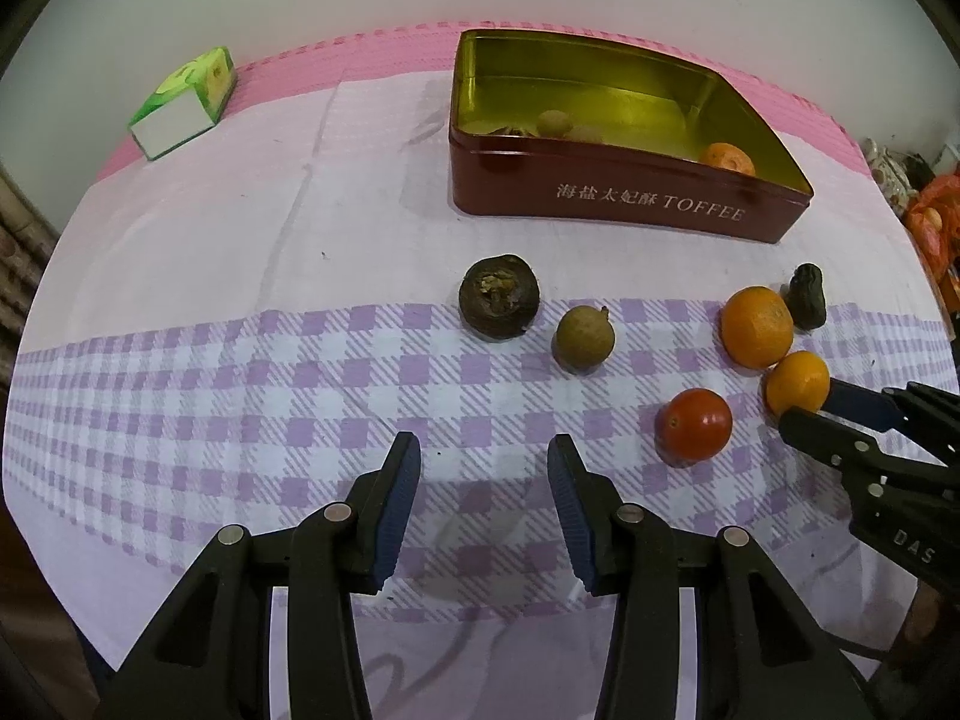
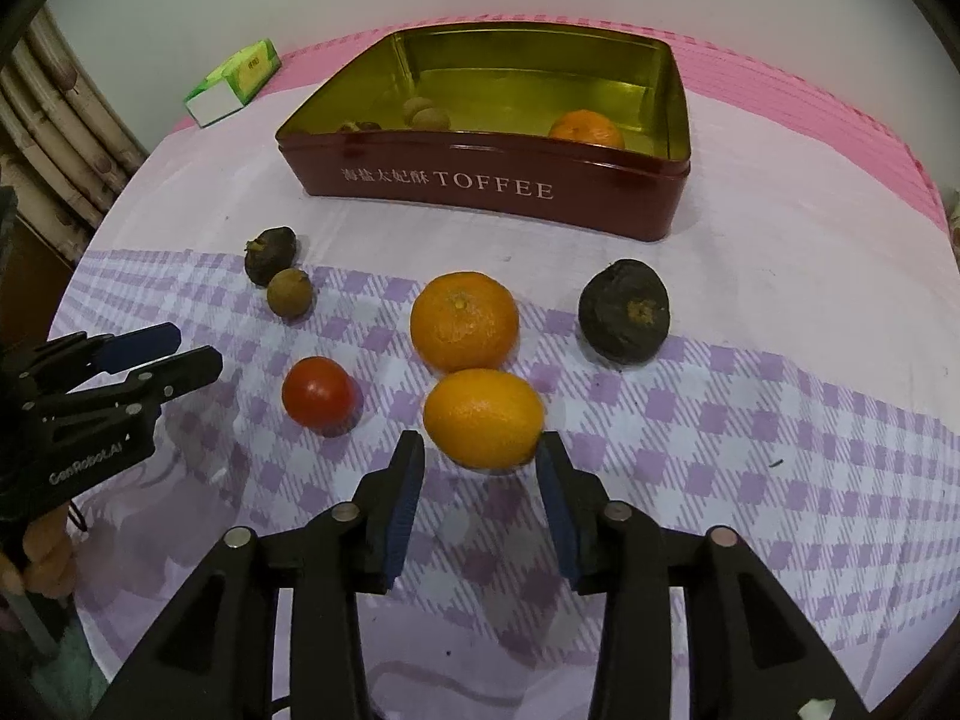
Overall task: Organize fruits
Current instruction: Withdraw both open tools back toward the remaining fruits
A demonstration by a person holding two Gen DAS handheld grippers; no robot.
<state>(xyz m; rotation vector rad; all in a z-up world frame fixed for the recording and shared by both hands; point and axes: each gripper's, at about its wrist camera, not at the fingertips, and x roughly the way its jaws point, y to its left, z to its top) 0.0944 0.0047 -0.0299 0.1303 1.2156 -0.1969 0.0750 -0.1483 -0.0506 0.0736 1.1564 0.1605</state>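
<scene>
Checked lilac-and-white cloth (image 2: 750, 420) over pink table cover (image 2: 810, 96), pale wall behind.
Right gripper (image 2: 480, 468) parted, small smooth orange (image 2: 483, 417) just ahead, ungrasped; left gripper (image 1: 483, 468) released, empty; glossy red toffee tin (image 2: 480, 186), gold-lined, holding fruit.

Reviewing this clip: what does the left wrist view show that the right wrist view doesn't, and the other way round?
Left wrist only: an orange bag beyond the table's right edge.
Right wrist only: a person's fingers below the left gripper.
Both: the toffee tin with an orange inside, the green box, the tomato, the big orange, and the small orange just ahead of the open right gripper. The left gripper is open and empty.
</scene>
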